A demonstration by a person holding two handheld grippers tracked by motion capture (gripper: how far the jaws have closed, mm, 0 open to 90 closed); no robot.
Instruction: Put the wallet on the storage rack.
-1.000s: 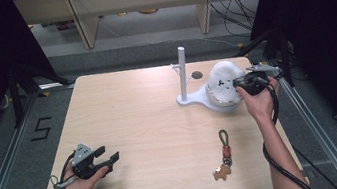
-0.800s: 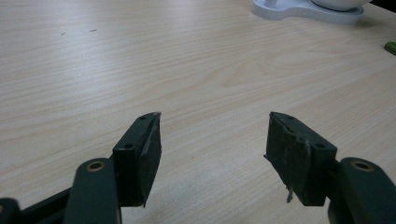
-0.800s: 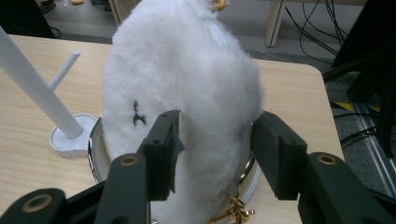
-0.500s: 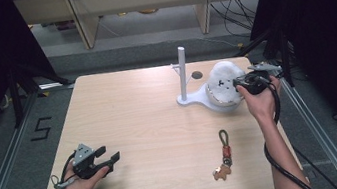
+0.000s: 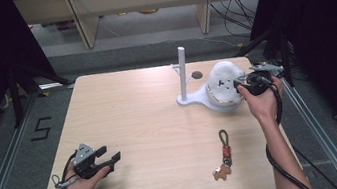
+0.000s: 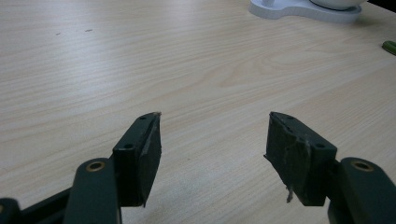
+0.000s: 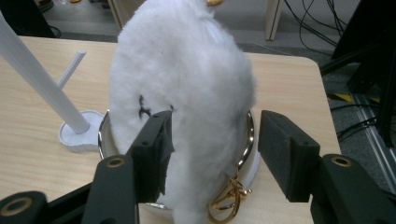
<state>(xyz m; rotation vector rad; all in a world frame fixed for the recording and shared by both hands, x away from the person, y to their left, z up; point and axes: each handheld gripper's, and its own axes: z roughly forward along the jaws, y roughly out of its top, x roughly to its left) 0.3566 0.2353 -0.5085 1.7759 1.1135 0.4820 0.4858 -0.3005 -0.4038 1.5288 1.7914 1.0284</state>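
Pale wood table [image 5: 150, 122]: your right gripper [image 5: 242, 85] has just been opening, its jaws spread around the white plush charm [image 7: 187, 93] resting in the stand's dish [image 5: 208, 102]. Release looks done; the bear keychain [image 5: 223, 159] remains. Your left gripper [image 5: 110, 158] gapes, idle.

The high view looks forward and down from above the person's side onto the whole table [image 5: 150, 122]. The left gripper view skims low across the wood toward the white stand [image 6: 303, 9] far off. The right gripper view sits close against the fluffy white toy [image 7: 187, 93], also seen from above beside that stand [image 5: 192, 96].
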